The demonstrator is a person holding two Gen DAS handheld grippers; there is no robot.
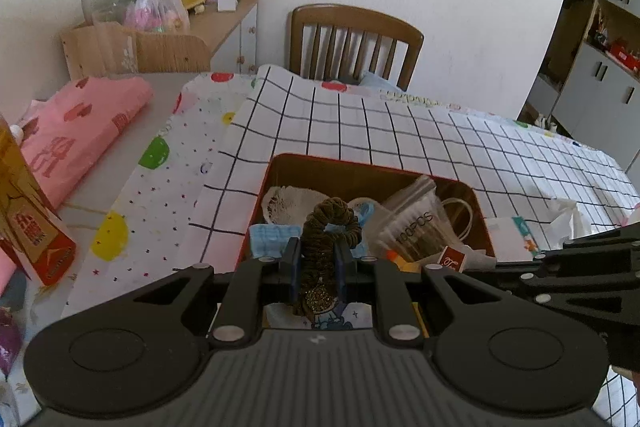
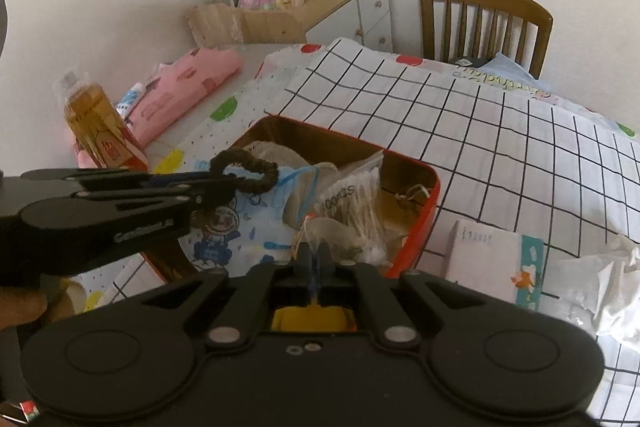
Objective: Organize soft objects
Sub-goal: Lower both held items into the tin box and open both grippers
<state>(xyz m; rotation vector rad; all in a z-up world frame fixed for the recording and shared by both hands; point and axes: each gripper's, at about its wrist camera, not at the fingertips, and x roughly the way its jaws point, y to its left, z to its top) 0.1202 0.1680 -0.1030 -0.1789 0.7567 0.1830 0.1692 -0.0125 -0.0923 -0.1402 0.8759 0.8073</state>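
My left gripper (image 1: 316, 259) is shut on a dark brown scrunchie (image 1: 326, 227) and holds it above the red tin box (image 1: 276, 163). It also shows in the right wrist view (image 2: 218, 187), with the scrunchie (image 2: 248, 169) looping out past the fingers. The box (image 2: 430, 195) holds a bag of cotton swabs (image 2: 352, 203), a blue face mask (image 1: 272, 237), a white mesh pouch (image 1: 288, 203) and a cartoon-print cloth (image 2: 236, 231). My right gripper (image 2: 314, 259) is shut just above the box's near side, with nothing clearly between its fingers.
A gridded white cloth (image 1: 400, 131) covers the table. A pink folded cloth (image 1: 80, 131) and an amber bottle (image 2: 96, 123) are at the left. A tissue pack (image 2: 492, 263) and a crumpled plastic bag (image 2: 600, 287) lie right of the box. A wooden chair (image 1: 352, 43) stands behind.
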